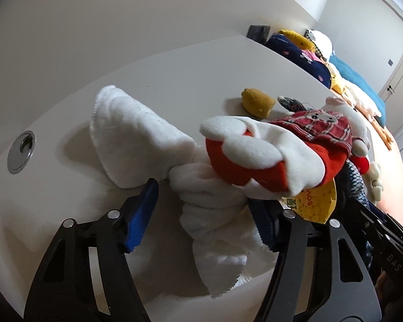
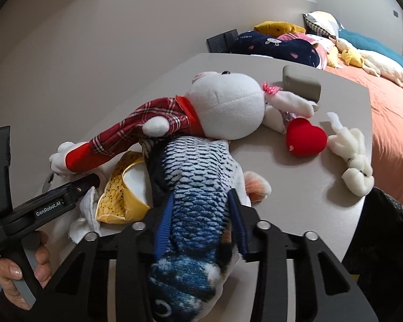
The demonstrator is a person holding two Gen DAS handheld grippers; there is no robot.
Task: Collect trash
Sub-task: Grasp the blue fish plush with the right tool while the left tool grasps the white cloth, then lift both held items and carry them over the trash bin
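- Right tool (image 2: 201, 222) is closed around a blue fish toy (image 2: 198, 182) on the surface (image 2: 322, 161).
- Left tool (image 1: 201, 214) gapes around a white cloth (image 1: 215, 214).
- Yellow snack bag (image 2: 118, 201), likely trash, lies at ten o'clock of the fish; clearing toys seems underway, grabbing it next.

You can read "GenRobot.AI" on your left gripper (image 2: 90, 181) and "DAS" on your right gripper (image 1: 368, 214).

Toys and a wrapper heaped on the table (image 2: 335, 86) beside the bed (image 2: 389, 123).

The fish plush (image 2: 198, 177) lies along the near edge, with the rabbit doll (image 2: 228, 104) sprawled behind it. The snack wrapper (image 2: 121, 198) sits left of the fish, under the doll's leg. The heart cushion (image 2: 306, 136) and knotted rope toy (image 2: 354, 161) lie to the right.
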